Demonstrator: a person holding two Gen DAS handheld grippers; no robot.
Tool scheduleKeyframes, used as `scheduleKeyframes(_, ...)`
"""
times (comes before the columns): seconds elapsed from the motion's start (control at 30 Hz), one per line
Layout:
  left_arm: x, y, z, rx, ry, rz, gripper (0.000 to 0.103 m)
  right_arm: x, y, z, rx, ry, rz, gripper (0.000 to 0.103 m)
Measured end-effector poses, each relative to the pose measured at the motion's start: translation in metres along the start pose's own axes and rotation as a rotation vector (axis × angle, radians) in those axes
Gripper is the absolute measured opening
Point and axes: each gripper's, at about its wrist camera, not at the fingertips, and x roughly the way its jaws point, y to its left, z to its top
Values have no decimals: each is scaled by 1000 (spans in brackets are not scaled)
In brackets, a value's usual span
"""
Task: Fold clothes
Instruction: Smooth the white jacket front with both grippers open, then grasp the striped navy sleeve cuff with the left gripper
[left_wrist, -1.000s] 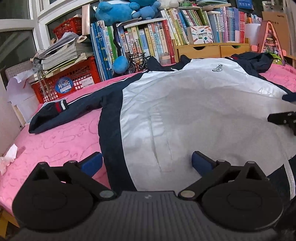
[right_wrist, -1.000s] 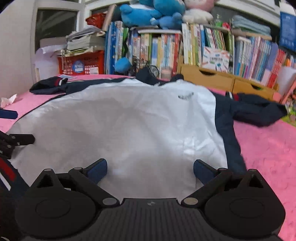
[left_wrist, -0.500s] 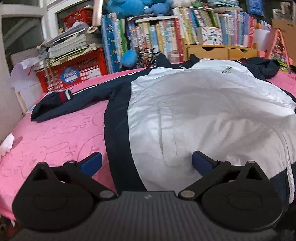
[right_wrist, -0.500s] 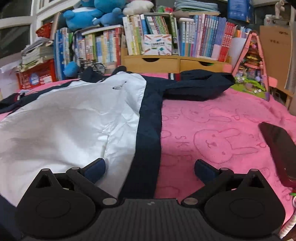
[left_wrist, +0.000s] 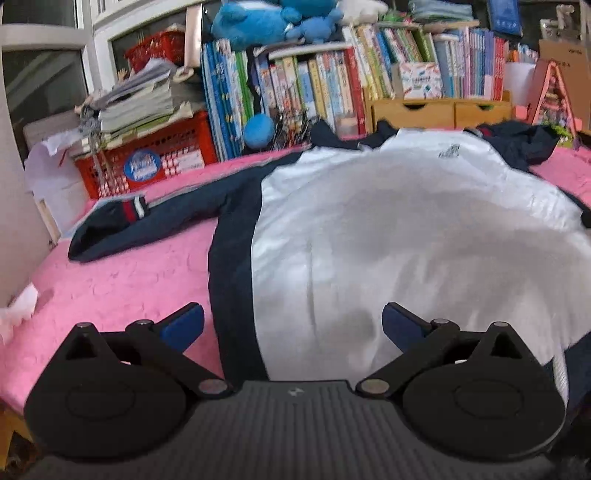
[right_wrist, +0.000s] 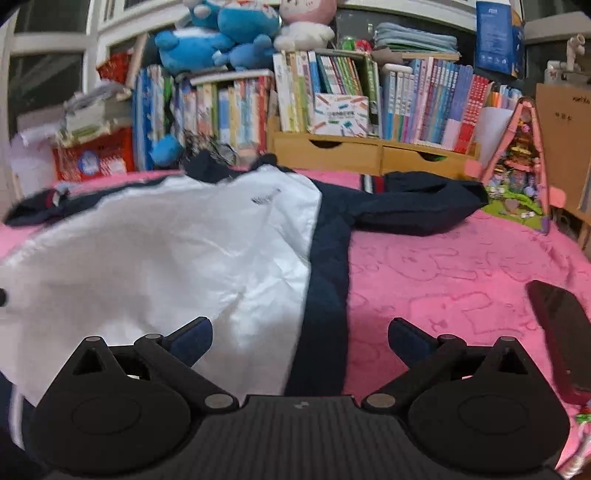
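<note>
The jacket (left_wrist: 406, 240) lay flat and unfolded on the pink blanket (right_wrist: 443, 266), sleeves outstretched left and right, while the left gripper (left_wrist: 291, 325) and right gripper (right_wrist: 300, 334) were spread, holding nothing.

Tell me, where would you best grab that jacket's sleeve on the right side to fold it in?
Probably at the striped cuff of the right sleeve. It lies bent back toward the collar, so the open right gripper would reach forward past the navy side panel and pinch the cuff edge from the pink blanket side.
</note>
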Motion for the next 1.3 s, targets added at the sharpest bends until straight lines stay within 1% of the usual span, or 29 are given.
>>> scheduleKeyframes(0.13,8,-6,9,18,-16,-10,103,1,16,-1,-34,-9,94,103)
scheduleKeyframes(0.2,15,-11,8,40,0,-3,103,5,25,-3,-68,4,123,102)
scheduleKeyframes(0.27,23,-15,1,66,31,15,103,11,31,-9,-105,33,110,103)
scheduleKeyframes(0.3,26,-15,-3,73,39,20,103,13,29,-11,-102,40,101,103)
scheduleKeyframes(0.37,24,-8,-10,47,26,9,103,16,24,-17,-88,50,85,103)
scheduleKeyframes(0.43,21,-2,-13,13,34,0,103,15,21,-17,-79,50,78,103)
scheduleKeyframes(0.57,18,7,-12,-19,51,10,103,13,23,-18,-89,54,61,103)
scheduleKeyframes(0.7,16,7,-10,-2,42,40,103,14,23,-18,-78,51,61,103)
scheduleKeyframes(0.9,17,3,-10,4,40,50,103,15,22,-18,-80,48,65,103)
scheduleKeyframes(0.97,16,4,-7,4,37,51,103,15,21,-18,-80,47,65,103)
scheduleKeyframes(1.1,13,9,5,6,6,56,103,15,21,-18,-82,47,68,103)
scheduleKeyframes(1.2,16,14,19,15,-19,59,103,15,22,-14,-79,72,64,103)
scheduleKeyframes(1.3,29,25,35,34,-33,99,103,11,26,-7,-99,69,53,103)
